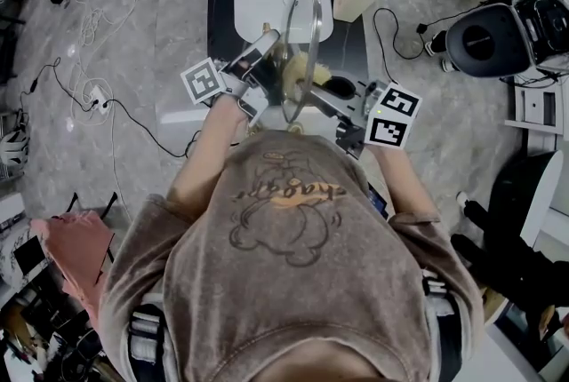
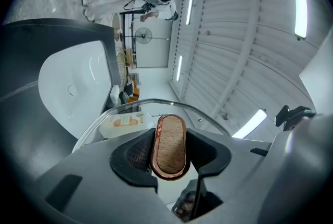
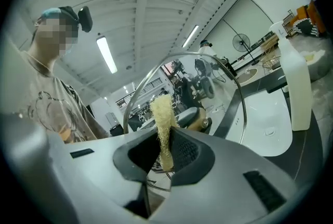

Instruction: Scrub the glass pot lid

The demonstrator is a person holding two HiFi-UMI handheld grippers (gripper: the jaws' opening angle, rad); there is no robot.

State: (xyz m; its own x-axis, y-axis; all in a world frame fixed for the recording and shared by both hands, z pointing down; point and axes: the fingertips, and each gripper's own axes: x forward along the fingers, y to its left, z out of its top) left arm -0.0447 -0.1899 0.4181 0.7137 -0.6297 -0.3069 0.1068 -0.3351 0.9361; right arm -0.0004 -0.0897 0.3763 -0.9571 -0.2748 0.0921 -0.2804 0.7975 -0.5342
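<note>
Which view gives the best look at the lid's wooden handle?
The left gripper view: the wooden handle sits centred, clamped in the left gripper. The right gripper view shows it small, through the lid. The head view shows the lid edge-on, handle hidden.

Light: bright, even, from overexposed ceiling strips (image 2: 299, 3) | Shadows: faint, soft on floor (image 1: 133, 43) | Glare: sheen on basin (image 2: 78, 87), lid (image 3: 208, 82) rim glints | Gripper views: fisheye, bent edges, black corners | Head view: washed-out colour, slightly soft, wide-angle
</note>
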